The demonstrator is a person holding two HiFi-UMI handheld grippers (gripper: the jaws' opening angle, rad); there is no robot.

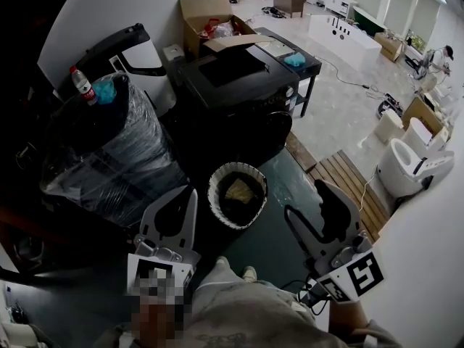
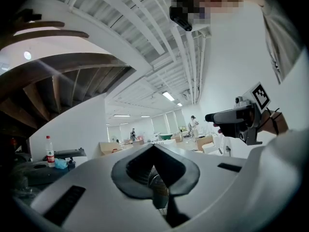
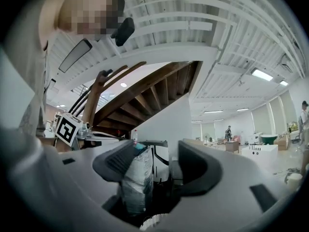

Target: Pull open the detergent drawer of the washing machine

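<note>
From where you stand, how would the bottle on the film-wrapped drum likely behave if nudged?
The bottle is tall and narrow, so it would probably tip easily. Being round, it could then roll off the wrapped drum. It is probably light plastic, but its fill is unclear.

The washing machine [image 1: 239, 93] is black all over, and the drum [image 1: 101, 154] to its left is dark under clear film that glints grey, topped by a red-capped, red-labelled bottle [image 1: 82, 84] and a teal cloth [image 1: 105, 91]. The near basket [image 1: 213, 194] has a white lattice wall round a dark inside, the wooden slats [image 1: 348, 183] at the right are pale brown, and the far cardboard box [image 1: 206, 17] is brown. The left gripper [image 1: 190, 192] and right gripper [image 1: 304, 198] are pale grey with black pads, and the right one's cube [image 1: 360, 272] bears black-and-white square markers.
</note>
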